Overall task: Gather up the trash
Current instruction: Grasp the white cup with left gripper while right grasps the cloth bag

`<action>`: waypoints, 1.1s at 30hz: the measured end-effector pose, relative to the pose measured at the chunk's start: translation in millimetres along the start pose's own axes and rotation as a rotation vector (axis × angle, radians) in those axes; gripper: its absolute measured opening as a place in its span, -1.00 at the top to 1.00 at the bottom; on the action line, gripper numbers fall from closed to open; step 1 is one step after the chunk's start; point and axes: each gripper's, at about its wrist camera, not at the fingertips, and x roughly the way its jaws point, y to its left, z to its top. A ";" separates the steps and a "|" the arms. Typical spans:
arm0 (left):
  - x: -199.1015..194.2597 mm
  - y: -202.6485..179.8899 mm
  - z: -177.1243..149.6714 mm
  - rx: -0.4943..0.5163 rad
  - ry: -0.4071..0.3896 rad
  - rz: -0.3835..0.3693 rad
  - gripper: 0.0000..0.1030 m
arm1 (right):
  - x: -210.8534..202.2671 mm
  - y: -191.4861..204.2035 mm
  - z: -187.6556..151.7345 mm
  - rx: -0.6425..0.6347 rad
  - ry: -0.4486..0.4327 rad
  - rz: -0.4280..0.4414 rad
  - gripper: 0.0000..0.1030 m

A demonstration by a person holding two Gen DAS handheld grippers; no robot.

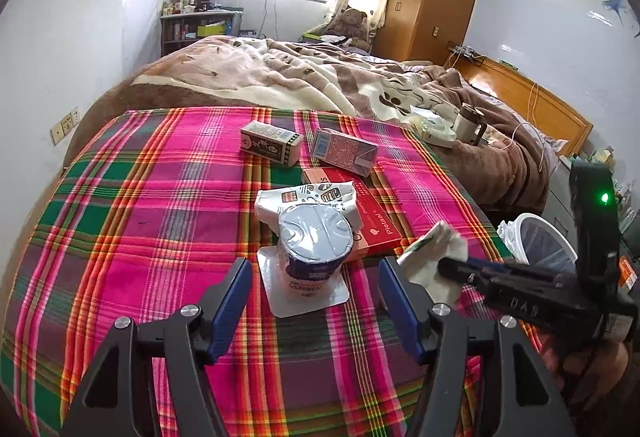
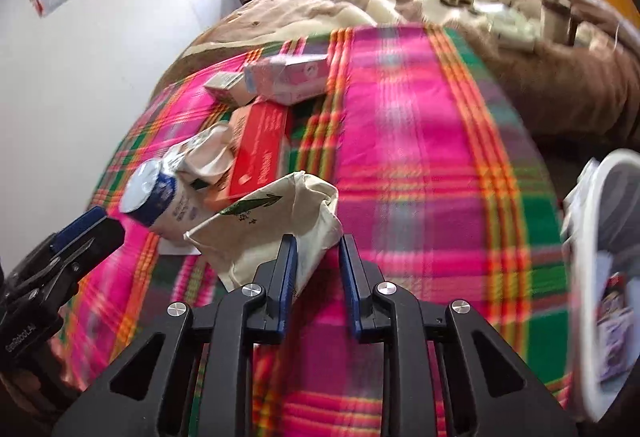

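Observation:
Trash lies on a pink plaid cloth [image 1: 140,221] on the bed. My left gripper [image 1: 314,301] is open, its jaws either side of a blue-and-white yogurt cup [image 1: 314,243] with a foil lid. Behind the cup lie a crumpled white wrapper [image 1: 308,197], a red flat box [image 1: 372,221], a pink carton [image 1: 344,152] and a small dark box [image 1: 271,143]. My right gripper [image 2: 318,257] is shut on a crumpled beige paper bag [image 2: 280,225], also visible in the left wrist view [image 1: 432,257]. The right wrist view is motion-blurred.
A white trash bin [image 1: 540,241] with a liner stands off the bed's right edge; it also shows in the right wrist view [image 2: 604,261]. A rumpled brown blanket [image 1: 304,77], a mug [image 1: 468,123] and a wooden headboard [image 1: 532,97] lie beyond the cloth.

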 end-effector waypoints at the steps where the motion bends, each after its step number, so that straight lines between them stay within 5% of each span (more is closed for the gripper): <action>1: 1.0 -0.4 0.0 0.007 0.000 0.002 -0.26 | -1.4 -0.4 3.6 -0.021 -0.002 -0.027 0.66; 6: 12.5 0.2 2.9 0.003 0.019 0.006 -0.26 | 0.7 -6.4 20.3 -0.117 0.007 -0.118 0.68; 12: 27.3 -3.2 4.5 0.020 0.045 0.020 -0.26 | -3.9 -23.3 15.6 -0.067 -0.002 -0.045 0.61; 16: 35.1 0.2 4.3 0.004 0.054 0.047 -0.26 | -3.7 -33.8 7.4 0.035 -0.017 0.039 -0.11; 24: 39.4 -1.8 8.7 0.008 0.026 0.071 -0.26 | 16.6 -16.4 -1.0 0.010 0.008 0.063 -0.12; 30: 45.3 2.8 7.7 -0.017 0.037 0.072 0.06 | 12.9 -16.6 -1.8 0.001 -0.023 0.043 0.47; 33: 44.6 2.9 7.0 -0.022 0.037 0.076 0.06 | 9.2 -15.2 -2.3 -0.012 -0.040 0.041 0.86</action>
